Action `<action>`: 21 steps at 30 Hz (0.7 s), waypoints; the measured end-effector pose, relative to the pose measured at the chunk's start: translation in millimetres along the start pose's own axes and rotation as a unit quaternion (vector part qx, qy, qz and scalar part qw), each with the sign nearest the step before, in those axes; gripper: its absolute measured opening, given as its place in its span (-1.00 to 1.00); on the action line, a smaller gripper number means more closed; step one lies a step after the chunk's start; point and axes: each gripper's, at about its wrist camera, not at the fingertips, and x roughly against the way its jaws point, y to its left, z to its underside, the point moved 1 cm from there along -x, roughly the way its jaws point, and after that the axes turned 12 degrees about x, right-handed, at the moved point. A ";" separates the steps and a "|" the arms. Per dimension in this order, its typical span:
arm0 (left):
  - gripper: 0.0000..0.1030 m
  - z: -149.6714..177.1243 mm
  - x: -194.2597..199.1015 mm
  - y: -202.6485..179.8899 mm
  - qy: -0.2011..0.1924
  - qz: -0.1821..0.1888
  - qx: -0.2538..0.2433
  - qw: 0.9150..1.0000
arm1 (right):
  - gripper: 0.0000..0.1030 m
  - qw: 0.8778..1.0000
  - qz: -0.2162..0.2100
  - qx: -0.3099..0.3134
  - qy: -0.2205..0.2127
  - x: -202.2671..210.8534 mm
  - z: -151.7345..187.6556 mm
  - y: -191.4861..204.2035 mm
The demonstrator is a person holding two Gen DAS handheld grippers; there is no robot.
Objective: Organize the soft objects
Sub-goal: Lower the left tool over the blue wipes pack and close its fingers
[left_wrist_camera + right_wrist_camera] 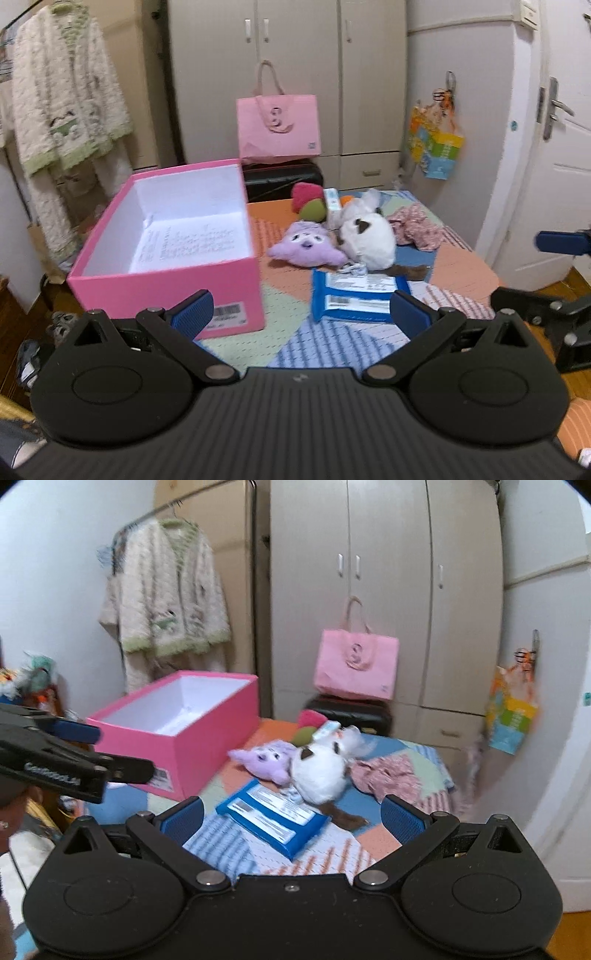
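Observation:
An open pink box [168, 275] [207, 734] with a white inside stands at the left of the patchwork mat [343, 343] [229, 849]. Beside it lie a purple plush [304, 247] [264, 760], a white plush [367, 236] [319, 770], a red and green plush [308, 201] [308, 725], a pink floral cloth [417, 229] [384, 773] and a blue wipes pack [356, 297] [271, 818]. My left gripper [301, 314] is open and empty, near the box's front. My right gripper [291, 818] is open and empty, above the wipes pack.
A beige wardrobe [295, 74] [388, 590] stands behind, with a pink tote bag [279, 127] [356, 666] on a black case [282, 179] [349, 712]. A fluffy cardigan [62, 103] [166, 598] hangs at the left. A white door [554, 166] is at the right.

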 end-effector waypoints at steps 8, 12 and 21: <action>0.94 0.0 -35.9 -19.5 0.010 0.056 -0.016 0.998 | 1.00 0.999 -0.033 -0.003 -0.027 -37.8 22.1 -15.9; 0.91 -0.6 -58.9 -27.2 0.018 0.072 -0.023 0.997 | 1.00 0.998 -0.055 0.004 -0.012 -62.2 30.2 -18.3; 0.49 4.8 -120.8 -38.0 0.088 0.077 -0.036 0.992 | 0.98 0.996 -0.053 0.065 0.024 -115.2 54.2 -11.5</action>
